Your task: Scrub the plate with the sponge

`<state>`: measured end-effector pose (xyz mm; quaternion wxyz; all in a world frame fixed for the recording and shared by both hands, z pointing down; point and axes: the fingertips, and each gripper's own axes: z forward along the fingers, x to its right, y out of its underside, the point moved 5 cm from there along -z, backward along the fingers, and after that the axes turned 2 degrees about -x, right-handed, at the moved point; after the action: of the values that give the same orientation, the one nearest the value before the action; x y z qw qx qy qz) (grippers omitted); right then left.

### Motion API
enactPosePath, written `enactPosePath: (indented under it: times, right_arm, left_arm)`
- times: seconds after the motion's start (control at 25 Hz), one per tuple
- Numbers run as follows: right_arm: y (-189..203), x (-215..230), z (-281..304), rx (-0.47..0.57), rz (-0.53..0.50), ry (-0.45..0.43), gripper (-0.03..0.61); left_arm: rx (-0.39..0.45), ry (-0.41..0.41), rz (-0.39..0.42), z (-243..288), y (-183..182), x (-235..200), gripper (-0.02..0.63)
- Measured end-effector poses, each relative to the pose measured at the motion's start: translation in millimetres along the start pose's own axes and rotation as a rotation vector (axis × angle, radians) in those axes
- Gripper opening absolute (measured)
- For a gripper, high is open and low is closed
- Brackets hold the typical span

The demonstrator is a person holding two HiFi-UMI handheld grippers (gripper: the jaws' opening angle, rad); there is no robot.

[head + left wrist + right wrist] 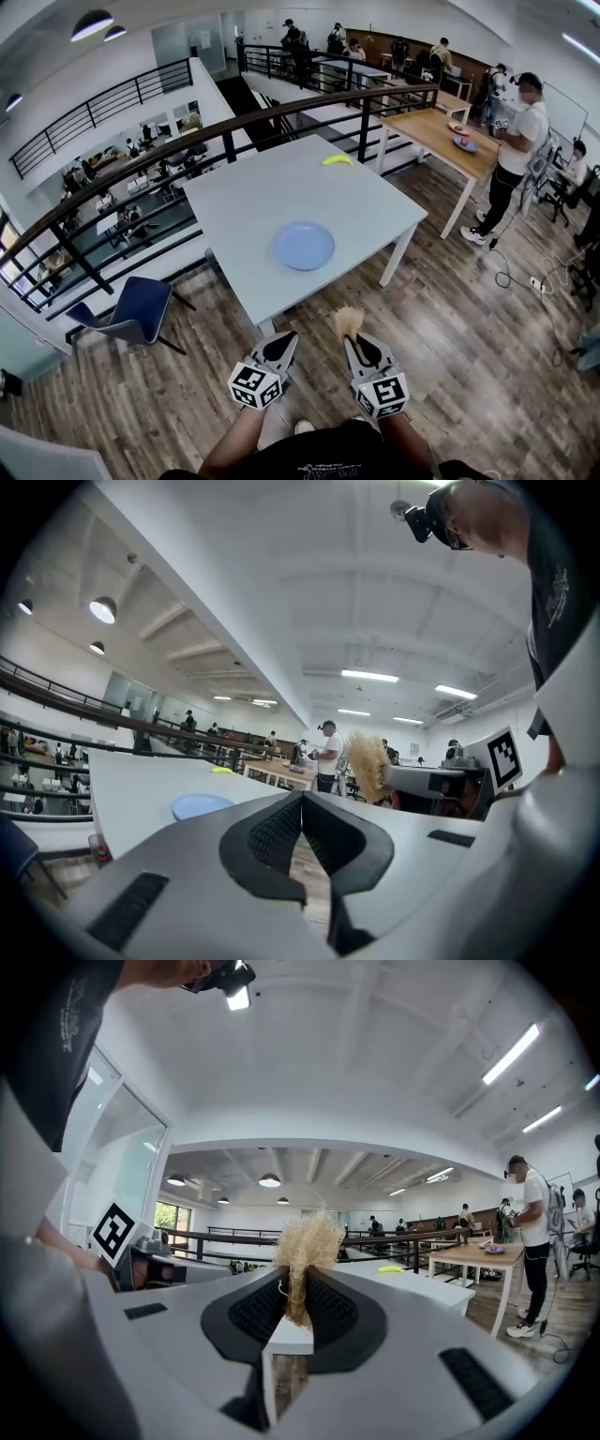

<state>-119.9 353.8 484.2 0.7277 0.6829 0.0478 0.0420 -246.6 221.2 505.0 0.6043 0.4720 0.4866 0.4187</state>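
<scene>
Overhead, the blue plate was seen lying flat near the middle of the white tabletop, well apart from the left tongs and the right tongs, both held short of its near edge. In the left gripper view, the left tongs were pressed together on nothing. In the right gripper view, a straw-coloured fibrous sponge was pinched by the right tongs. The sponge would best be carried over the plate and tipped down before contact, the rim perhaps steadied by the left tongs.

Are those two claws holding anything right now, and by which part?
The right gripper pinches a tan fibrous sponge by its lower end, and the tuft sticks out past the jaws. The left gripper is shut and empty.
</scene>
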Motion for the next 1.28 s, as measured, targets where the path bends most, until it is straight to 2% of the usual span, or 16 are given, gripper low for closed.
enactPosePath:
  times: [0.36,0.56,0.88,1.28]
  right_arm:
    - [-3.1,11.1,19.5,-0.001,-0.028,-0.025,0.057]
    - [-5.1,23.1,38.9,-0.004,-0.058,-0.039,0.057]
    - [-2.0,64.9,68.0,-0.015,-0.046,-0.043,0.057]
    - [-5.2,118.0,108.5,0.032,-0.045,-0.059,0.057]
  left_arm:
    - [0.01,-0.013,0.009,17.0,-1.5,-11.9,0.012]
    - [-0.013,-0.023,0.017,37.1,1.3,-22.4,0.012]
    - [-0.02,-0.03,0.018,84.2,-2.2,-35.8,0.012]
    - [-0.038,-0.034,0.056,143.6,-6.7,-48.4,0.012]
